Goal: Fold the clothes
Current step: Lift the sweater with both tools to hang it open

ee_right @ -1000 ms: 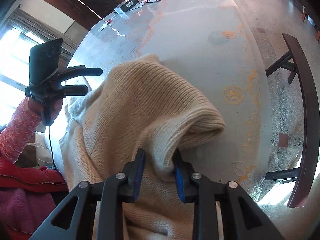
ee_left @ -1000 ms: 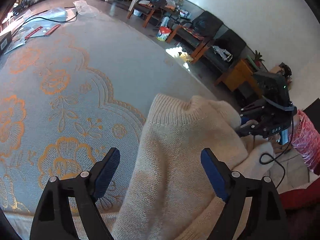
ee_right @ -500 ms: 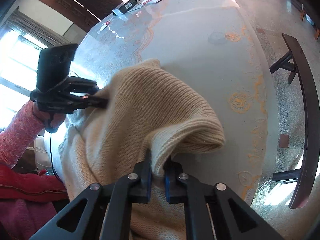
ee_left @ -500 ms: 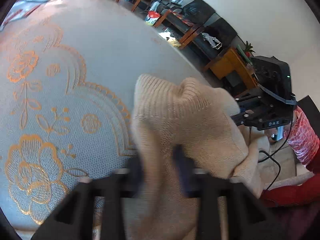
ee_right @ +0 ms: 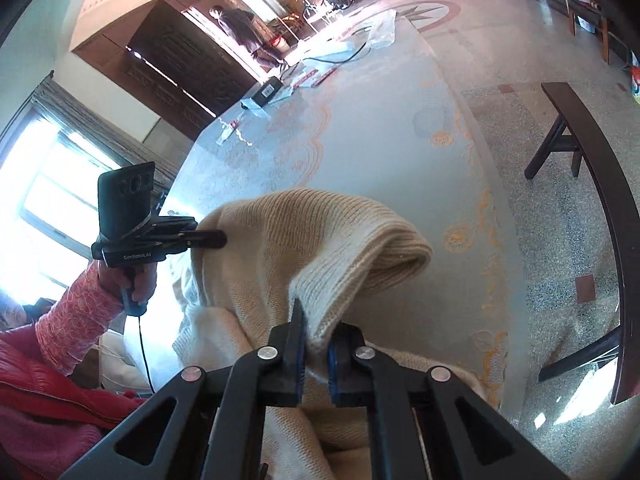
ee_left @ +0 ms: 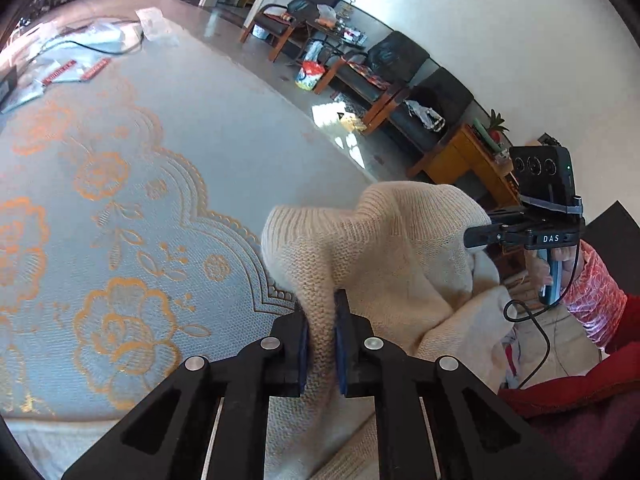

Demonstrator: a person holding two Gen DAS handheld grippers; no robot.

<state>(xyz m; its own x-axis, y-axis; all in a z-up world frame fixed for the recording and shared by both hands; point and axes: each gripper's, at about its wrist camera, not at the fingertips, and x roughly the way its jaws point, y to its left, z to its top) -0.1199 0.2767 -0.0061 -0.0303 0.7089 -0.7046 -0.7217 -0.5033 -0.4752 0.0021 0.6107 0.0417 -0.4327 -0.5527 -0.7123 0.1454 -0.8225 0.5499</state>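
A cream knit sweater [ee_left: 384,264] lies bunched at the near edge of a table covered by a pale blue cloth with orange flowers [ee_left: 120,208]. My left gripper [ee_left: 320,332] is shut on a fold of the sweater and holds it raised. My right gripper [ee_right: 316,340] is shut on the sweater's ribbed edge [ee_right: 360,256], also raised above the table. Each gripper shows in the other's view: the right one [ee_left: 480,236] at the sweater's right side, the left one [ee_right: 212,238] at its left side.
Plastic bags, a cable and small packets [ee_left: 80,52] lie at the table's far end. A dark wooden bench [ee_right: 592,184] stands beside the table. Chairs and a wooden side table [ee_left: 400,92] line the wall. The person's red jacket [ee_right: 40,400] is near.
My left gripper has closed on the sweater fold; it was open a second ago. My right gripper has closed tighter on the ribbed edge. Both have lifted the sweater higher.
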